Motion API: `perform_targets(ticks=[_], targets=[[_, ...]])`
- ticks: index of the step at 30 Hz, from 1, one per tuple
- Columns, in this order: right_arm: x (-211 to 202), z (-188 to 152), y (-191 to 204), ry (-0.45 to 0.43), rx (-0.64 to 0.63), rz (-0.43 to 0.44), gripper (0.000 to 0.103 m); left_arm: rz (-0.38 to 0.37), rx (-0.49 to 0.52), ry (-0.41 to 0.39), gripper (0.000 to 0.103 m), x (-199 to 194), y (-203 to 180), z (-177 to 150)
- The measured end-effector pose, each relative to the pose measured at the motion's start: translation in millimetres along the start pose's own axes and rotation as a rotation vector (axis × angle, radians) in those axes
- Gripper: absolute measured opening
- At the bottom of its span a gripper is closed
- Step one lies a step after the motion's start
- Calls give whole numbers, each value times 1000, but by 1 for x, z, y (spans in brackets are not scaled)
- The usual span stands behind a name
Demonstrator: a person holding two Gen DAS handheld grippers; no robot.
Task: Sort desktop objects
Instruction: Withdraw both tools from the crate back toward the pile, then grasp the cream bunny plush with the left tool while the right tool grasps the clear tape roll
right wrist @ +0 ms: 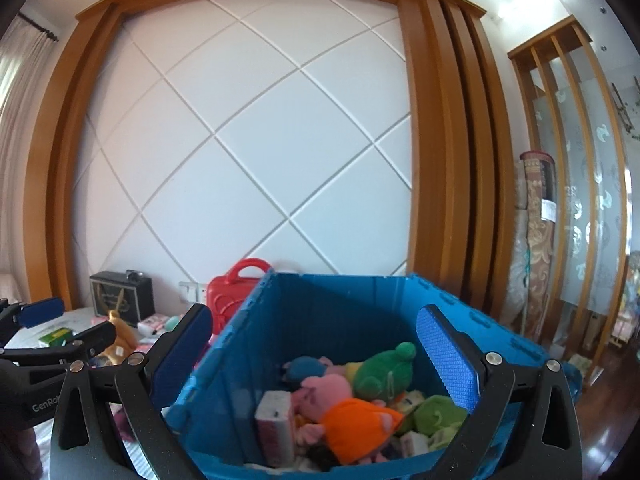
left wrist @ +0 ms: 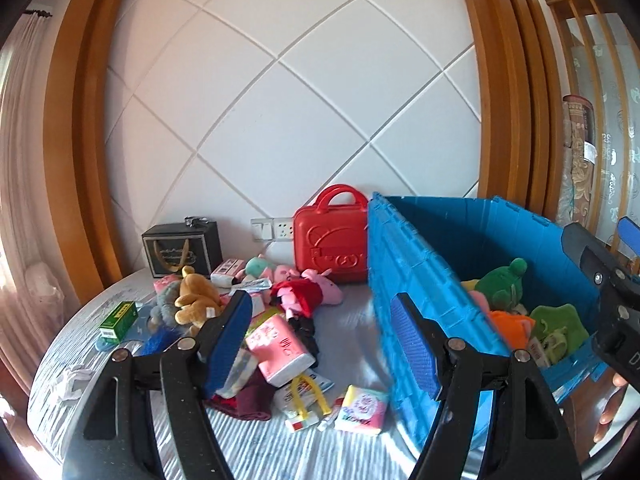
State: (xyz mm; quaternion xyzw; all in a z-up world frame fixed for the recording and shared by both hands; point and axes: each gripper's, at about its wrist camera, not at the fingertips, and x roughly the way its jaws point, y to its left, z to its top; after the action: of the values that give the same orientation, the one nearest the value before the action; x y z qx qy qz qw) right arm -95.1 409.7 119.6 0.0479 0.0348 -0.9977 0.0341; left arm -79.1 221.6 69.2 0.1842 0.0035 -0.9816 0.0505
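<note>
A blue plastic crate [left wrist: 424,276] stands on the right of the bed and holds several plush toys, among them a green one [right wrist: 384,372] and a pink pig in orange [right wrist: 352,420]. My left gripper [left wrist: 324,340] is open and empty above a pile of loose items: a pink packet [left wrist: 280,350], a brown plush [left wrist: 196,296], a Peppa Pig doll in red [left wrist: 304,294] and a small pink tissue pack [left wrist: 362,408]. My right gripper [right wrist: 316,360] is open and empty over the crate's near edge [right wrist: 224,380]. The right gripper also shows in the left wrist view [left wrist: 608,280].
A red toy suitcase [left wrist: 330,246] and a black box [left wrist: 182,248] stand against the padded white wall. A green box [left wrist: 118,320] lies on the left of the striped bed cover [left wrist: 248,448]. Wooden frame and rolled carpets [right wrist: 540,240] are on the right.
</note>
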Motion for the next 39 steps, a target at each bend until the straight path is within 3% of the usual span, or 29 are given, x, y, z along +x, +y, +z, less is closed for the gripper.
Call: perform_targets(ticks=[9,15,21,30,39], targets=[[9,-22,140,110,-17,51,103,30,19,111,71,17,134,-32],[21,-52,193,234,-28,26,103,25,-19,218,71,47,198,-61],[44,-89,206,356,-54,8,103,72,-24,287,71,68,235,-99],[92,-150,210,538,-22,88,103,160,-70,410,71,112,261,-142],[133,-174,220,562,54,184,103,187,-108,468,71,147,252,-166]])
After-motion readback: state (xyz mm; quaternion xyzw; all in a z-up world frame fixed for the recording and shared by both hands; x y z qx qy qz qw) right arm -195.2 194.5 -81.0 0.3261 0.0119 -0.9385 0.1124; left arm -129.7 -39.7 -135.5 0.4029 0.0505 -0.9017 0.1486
